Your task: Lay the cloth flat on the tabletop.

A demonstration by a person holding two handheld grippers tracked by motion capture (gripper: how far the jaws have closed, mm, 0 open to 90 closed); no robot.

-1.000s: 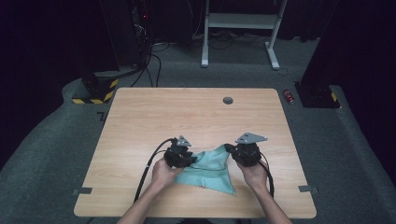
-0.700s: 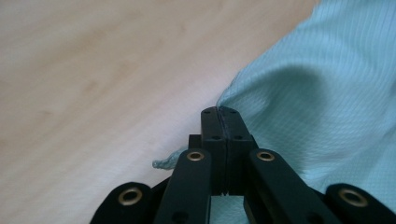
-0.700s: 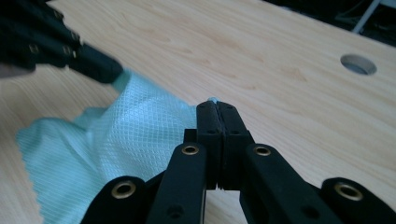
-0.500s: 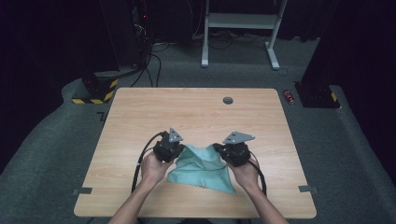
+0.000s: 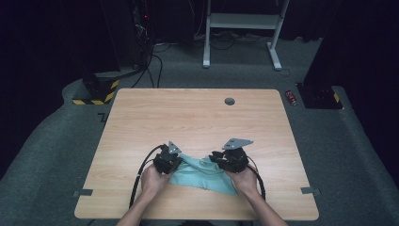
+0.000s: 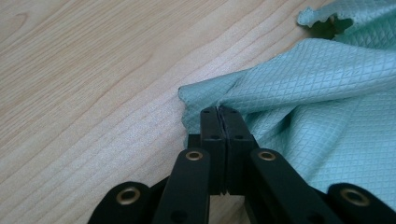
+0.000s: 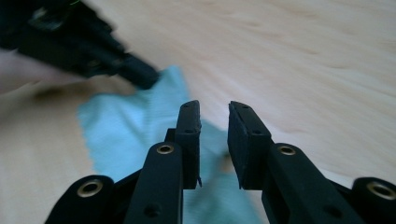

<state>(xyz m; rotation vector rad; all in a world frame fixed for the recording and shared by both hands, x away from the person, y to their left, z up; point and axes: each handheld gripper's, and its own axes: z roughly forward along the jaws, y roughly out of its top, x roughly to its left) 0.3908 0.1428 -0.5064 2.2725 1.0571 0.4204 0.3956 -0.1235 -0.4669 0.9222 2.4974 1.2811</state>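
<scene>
On the light wooden tabletop (image 5: pixel 197 117), the teal quilted cloth (image 5: pixel 203 173) lies at 6 o'clock, its corner pinched by the closed left gripper (image 6: pixel 218 112), while the right gripper (image 7: pixel 214 122), slightly parted and empty, hovers over its 3 o'clock side.

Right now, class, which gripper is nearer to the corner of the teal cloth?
Left. The left gripper is shut on the teal cloth at its corner; the right gripper hovers open above the cloth's middle.

The cloth (image 6: pixel 322 102) is teal fabric with a fine quilted diamond weave, matt and soft-looking. The worktop (image 5: pixel 188 117) is pale wood grain, smooth, possibly laminate. The tongs (image 6: pixel 218 114) are matt black plastic with brass-coloured rivets.
</scene>
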